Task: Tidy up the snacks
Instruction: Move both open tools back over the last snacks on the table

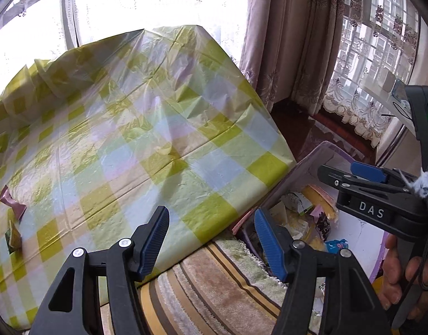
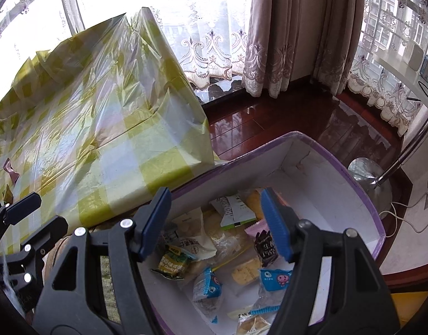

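Note:
A purple-rimmed white box [image 2: 334, 173] stands beside the table and holds several wrapped snacks [image 2: 236, 251]; it also shows in the left wrist view [image 1: 306, 167]. My right gripper [image 2: 214, 223] is open and empty above the box. My left gripper [image 1: 211, 237] is open and empty over the table's near edge. A pink snack packet [image 1: 11, 202] and a green one [image 1: 13, 237] lie on the table at the far left; the pink one [image 2: 10, 171] shows in the right wrist view too. The right gripper [image 1: 353, 178] also appears at the right of the left wrist view.
The table wears a green-and-white checked plastic cloth [image 1: 116, 139]. A striped cushion [image 1: 214, 287] lies below its near edge. Dark wood floor [image 2: 283, 117], curtains [image 2: 283, 28] and a chrome stand base [image 2: 367, 178] with a white cable are beyond the box.

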`<state>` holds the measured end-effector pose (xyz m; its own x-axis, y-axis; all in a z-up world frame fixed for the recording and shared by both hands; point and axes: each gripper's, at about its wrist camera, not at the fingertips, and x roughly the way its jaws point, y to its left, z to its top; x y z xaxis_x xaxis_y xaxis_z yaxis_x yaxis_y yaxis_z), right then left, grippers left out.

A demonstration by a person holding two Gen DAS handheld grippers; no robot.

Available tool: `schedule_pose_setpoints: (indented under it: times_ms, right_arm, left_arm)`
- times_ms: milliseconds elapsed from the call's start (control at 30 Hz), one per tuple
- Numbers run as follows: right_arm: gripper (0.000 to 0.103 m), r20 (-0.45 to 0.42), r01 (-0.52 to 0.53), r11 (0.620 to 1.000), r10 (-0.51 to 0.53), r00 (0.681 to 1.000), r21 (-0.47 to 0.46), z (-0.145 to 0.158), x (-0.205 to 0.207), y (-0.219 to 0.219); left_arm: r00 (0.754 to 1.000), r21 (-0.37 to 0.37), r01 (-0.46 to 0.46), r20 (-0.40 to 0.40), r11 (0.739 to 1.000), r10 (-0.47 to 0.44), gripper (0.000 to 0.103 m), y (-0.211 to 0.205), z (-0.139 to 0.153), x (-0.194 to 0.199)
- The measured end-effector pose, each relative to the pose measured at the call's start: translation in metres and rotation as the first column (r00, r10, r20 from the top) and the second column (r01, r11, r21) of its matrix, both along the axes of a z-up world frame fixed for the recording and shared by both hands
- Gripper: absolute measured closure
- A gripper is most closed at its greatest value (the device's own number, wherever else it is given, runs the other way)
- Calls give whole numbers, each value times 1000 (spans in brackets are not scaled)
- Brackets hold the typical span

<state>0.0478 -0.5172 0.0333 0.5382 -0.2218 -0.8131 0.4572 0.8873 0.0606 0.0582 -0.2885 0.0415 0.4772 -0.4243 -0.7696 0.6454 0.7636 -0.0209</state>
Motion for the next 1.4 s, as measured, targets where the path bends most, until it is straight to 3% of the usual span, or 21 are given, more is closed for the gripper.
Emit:
schedule_pose_setpoints:
  times_ms: [167, 300, 433, 600, 700, 800, 1067, 1233, 1400]
  right_arm:
    - [24, 8, -45, 998, 45, 999, -33, 8, 8, 19]
    - [15, 9, -93, 993, 94, 995, -78, 16, 18, 38]
    - [11, 2, -111, 978, 113, 994, -179, 25, 27, 61]
    - [10, 17, -114, 956, 124, 992, -270, 37, 38, 84]
    - [10, 23, -120, 955, 131, 991, -270, 41, 47, 95]
    - [10, 48, -117, 949, 137, 989, -293, 44, 53, 110]
    - [9, 66, -191, 942, 217, 974, -277, 42, 72, 159]
    - [9, 48, -246, 931, 268, 962, -269, 31, 84, 195]
    - [7, 98, -306, 939, 322, 942, -154, 26, 89, 212]
  left_arm:
    - [993, 27, -106, 53, 994, 105, 31, 18, 4, 13]
    - [967, 73, -221, 145, 972, 209, 25, 34, 10, 24]
    - [932, 80, -330, 183, 941, 312, 18, 59, 15, 37]
    - [864, 121, -466, 277, 876, 421, 17, 86, 18, 53]
    - [850, 109, -501, 250, 858, 465, 17, 108, 15, 65]
    - [828, 110, -534, 272, 839, 491, 17, 126, 14, 71]
    - [800, 104, -581, 253, 807, 544, 17, 169, 9, 89]
    - [804, 66, -579, 211, 813, 555, 17, 196, 6, 97]
    - [781, 10, -611, 171, 791, 601, 17, 230, 4, 102]
